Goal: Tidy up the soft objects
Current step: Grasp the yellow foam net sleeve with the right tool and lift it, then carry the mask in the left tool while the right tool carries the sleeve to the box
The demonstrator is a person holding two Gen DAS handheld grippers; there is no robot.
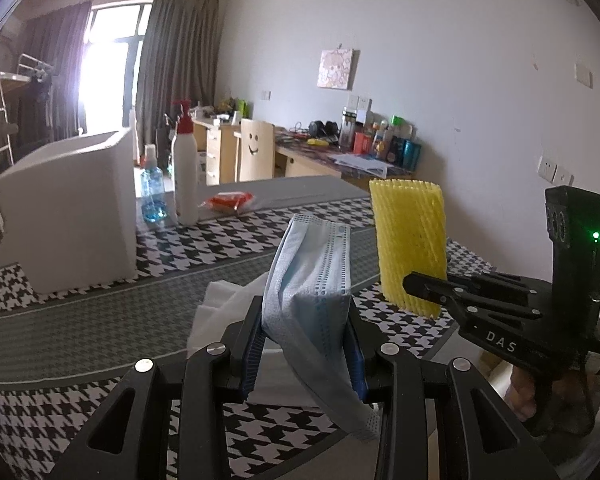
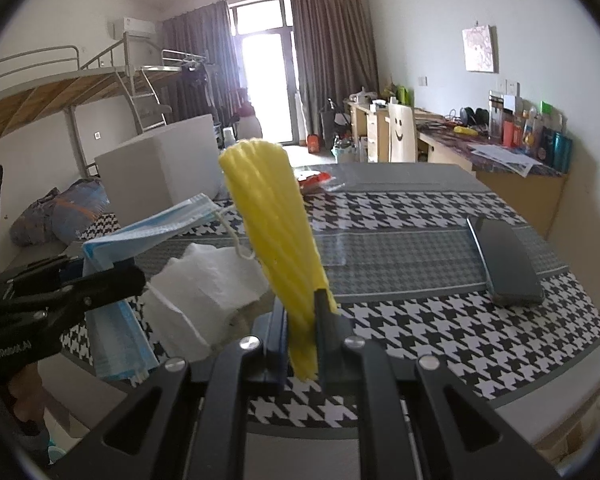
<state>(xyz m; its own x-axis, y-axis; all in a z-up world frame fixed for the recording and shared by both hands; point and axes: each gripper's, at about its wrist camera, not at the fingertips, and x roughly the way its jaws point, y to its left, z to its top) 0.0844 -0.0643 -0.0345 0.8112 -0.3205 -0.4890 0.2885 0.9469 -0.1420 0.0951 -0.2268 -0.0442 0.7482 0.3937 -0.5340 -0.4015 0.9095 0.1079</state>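
My left gripper [image 1: 306, 320] is shut on a folded blue face mask [image 1: 310, 276], which stands up between the pads and droops toward the camera. From the right wrist view the same mask [image 2: 148, 232] and the left gripper [image 2: 112, 280] show at the left. My right gripper [image 2: 302, 320] is shut on a yellow foam net sleeve [image 2: 272, 216], squeezed flat and held upright above the table. In the left wrist view that sleeve [image 1: 412, 240] and the right gripper [image 1: 424, 286] are at the right. White crumpled tissue [image 2: 204, 288] lies on the houndstooth tablecloth [image 2: 440, 328] under both.
A white foam box [image 1: 68, 208] stands at the table's far left. Near it are a white pump bottle [image 1: 185, 168], a blue spray bottle [image 1: 153, 192] and a red packet [image 1: 230, 202]. A dark phone-like slab [image 2: 504, 264] lies at the right. A desk and chair stand beyond.
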